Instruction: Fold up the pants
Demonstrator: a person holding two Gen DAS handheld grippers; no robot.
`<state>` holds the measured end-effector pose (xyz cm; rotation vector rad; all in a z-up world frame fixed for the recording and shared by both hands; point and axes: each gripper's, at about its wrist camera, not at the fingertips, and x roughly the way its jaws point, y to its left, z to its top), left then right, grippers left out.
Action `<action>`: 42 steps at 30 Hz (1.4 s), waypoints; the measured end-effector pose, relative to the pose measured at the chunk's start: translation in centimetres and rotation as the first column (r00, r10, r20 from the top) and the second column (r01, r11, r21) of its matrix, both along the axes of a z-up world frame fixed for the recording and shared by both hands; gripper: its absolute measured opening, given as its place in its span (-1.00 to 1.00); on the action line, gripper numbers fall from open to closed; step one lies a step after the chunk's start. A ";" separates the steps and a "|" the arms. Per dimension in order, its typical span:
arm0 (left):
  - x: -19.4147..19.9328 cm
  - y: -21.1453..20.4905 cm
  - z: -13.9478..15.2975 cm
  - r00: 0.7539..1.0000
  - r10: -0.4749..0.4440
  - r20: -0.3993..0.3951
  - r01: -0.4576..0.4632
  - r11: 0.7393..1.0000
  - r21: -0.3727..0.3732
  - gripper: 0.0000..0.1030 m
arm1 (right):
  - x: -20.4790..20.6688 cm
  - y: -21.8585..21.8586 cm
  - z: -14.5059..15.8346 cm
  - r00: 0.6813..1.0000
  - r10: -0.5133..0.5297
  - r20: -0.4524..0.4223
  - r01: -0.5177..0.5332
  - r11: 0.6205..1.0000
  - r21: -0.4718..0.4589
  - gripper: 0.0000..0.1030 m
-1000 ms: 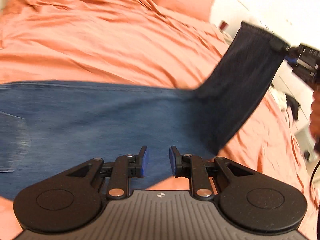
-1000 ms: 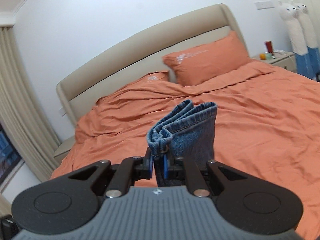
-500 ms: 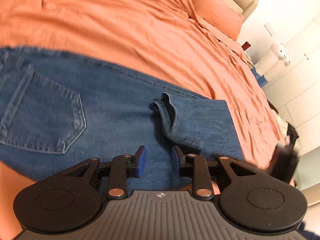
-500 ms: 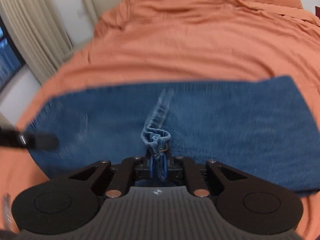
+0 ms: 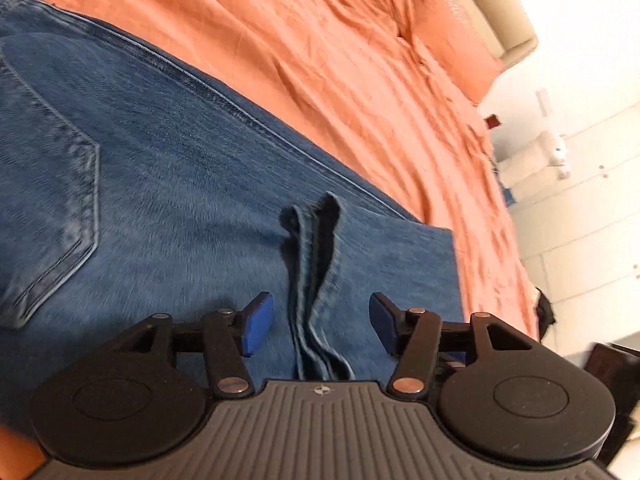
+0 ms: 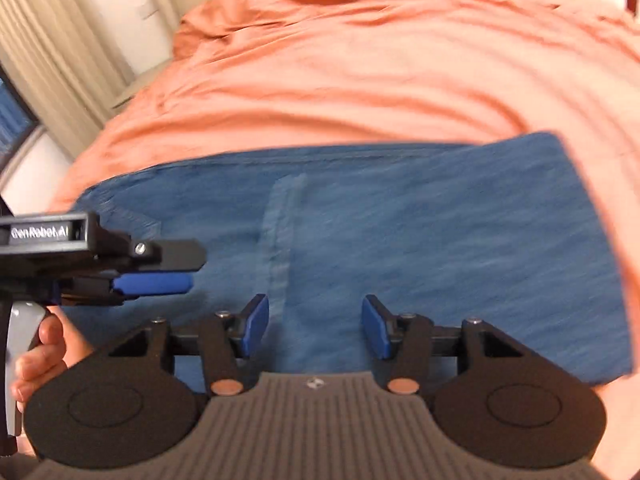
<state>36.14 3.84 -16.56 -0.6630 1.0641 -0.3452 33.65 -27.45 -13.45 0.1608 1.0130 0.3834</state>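
Observation:
Blue jeans [image 5: 168, 184] lie folded over on the orange bed, with a back pocket [image 5: 48, 184] at the left of the left wrist view. The leg hem [image 5: 312, 248] lies bunched on top of the denim, running between my left gripper's fingers. My left gripper [image 5: 320, 326] is open over that hem. My right gripper [image 6: 314, 326] is open and empty just above the jeans [image 6: 400, 240], beside the flat hem edge [image 6: 280, 232]. The left gripper also shows from the side in the right wrist view [image 6: 152, 276].
The orange duvet [image 5: 360, 60] covers the bed around the jeans. An orange pillow [image 5: 452, 28] and beige headboard lie at the far end. White cabinets [image 5: 580, 220] stand beyond the bed's right side. Curtains [image 6: 52, 48] hang at the left.
My right gripper carried the leg hem down onto the upper part of the jeans and opened, letting it go. My left gripper opened wider and moved over the laid hem.

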 end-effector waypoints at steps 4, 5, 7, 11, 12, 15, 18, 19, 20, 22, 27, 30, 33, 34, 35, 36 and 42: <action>1.9 -0.6 -2.2 0.999 0.035 -0.032 -0.036 0.998 -0.054 0.25 | 1.3 -3.5 -0.3 0.996 -0.084 0.021 0.085 0.994 -0.062 -0.05; 2.1 -0.7 -2.7 0.998 0.045 -0.035 -0.048 0.996 -0.078 0.25 | 1.6 -4.6 -0.4 0.994 -0.107 0.014 0.108 0.993 -0.056 -0.05; 2.7 -1.0 -3.5 0.997 0.062 -0.042 -0.066 0.993 -0.101 0.23 | 1.9 -6.9 -0.6 0.989 -0.146 0.013 0.146 0.988 -0.055 -0.05; 3.3 -2.0 -3.4 0.999 0.052 0.012 -0.052 0.998 -0.030 -0.69 | 2.3 -10.7 -0.9 0.981 -0.189 0.042 0.192 0.974 -0.122 -0.07; 3.1 -2.4 -2.8 0.998 0.042 0.046 -0.041 0.999 -0.005 -0.76 | 2.4 -11.9 -0.9 0.979 -0.200 0.043 0.204 0.970 -0.134 -0.12; 1.9 -3.8 0.7 0.977 -0.021 0.212 0.011 0.999 0.047 -0.81 | 2.5 -15.2 -0.7 0.972 -0.234 0.033 0.237 0.964 -0.122 -0.53; 1.2 -5.6 5.2 0.920 -0.142 0.366 0.085 0.982 0.166 -0.81 | 3.2 -16.8 -0.5 0.969 -0.242 0.047 0.247 0.961 -0.129 -0.83; 1.3 -5.9 6.1 0.906 -0.170 0.388 0.096 0.974 0.204 -0.81 | 3.5 -17.1 -0.3 0.971 -0.234 0.058 0.240 0.962 -0.133 -0.83; 1.6 -6.1 6.8 0.902 -0.187 0.389 0.098 0.966 0.238 -0.81 | 3.9 -17.2 -0.2 0.972 -0.225 0.073 0.233 0.963 -0.136 -0.84; 2.9 -6.0 6.4 0.918 -0.199 0.342 0.097 0.952 0.291 -0.81 | 4.9 -17.1 0.1 0.972 -0.210 0.104 0.224 0.964 -0.142 -0.84; 5.2 -5.0 0.9 0.970 -0.154 0.188 0.086 0.941 0.327 -0.81 | 9.1 -16.5 -0.7 0.968 -0.227 0.109 0.237 0.967 -0.088 -0.87; 5.4 -4.7 -1.2 0.981 -0.116 0.157 0.064 0.951 0.304 -0.81 | 11.8 -16.0 -1.7 0.967 -0.233 0.101 0.237 0.971 -0.024 -0.93; 5.5 -4.4 -2.5 0.985 -0.109 0.137 0.063 0.951 0.303 -0.79 | 14.4 -14.9 -3.8 0.967 -0.242 0.073 0.248 0.966 -0.074 -1.00; 5.6 -4.2 -2.8 0.987 -0.104 0.126 0.062 0.952 0.299 -0.79 | 15.0 -14.8 -4.7 0.967 -0.246 0.067 0.251 0.963 -0.096 -1.00; 5.7 -4.2 -2.9 0.988 -0.101 0.116 0.062 0.953 0.297 -0.78 | 15.5 -14.7 -5.6 0.966 -0.252 0.051 0.256 0.960 -0.111 -1.00; 5.8 -4.2 -3.2 0.988 -0.104 0.111 0.066 0.950 0.305 -0.76 | 15.9 -14.7 -6.4 0.966 -0.258 0.030 0.259 0.959 -0.113 -1.00; 5.5 -4.7 -1.9 0.990 -0.101 0.098 0.061 0.936 0.348 -0.46 | 15.9 -14.7 -6.9 0.968 -0.249 0.023 0.250 0.960 -0.127 -1.00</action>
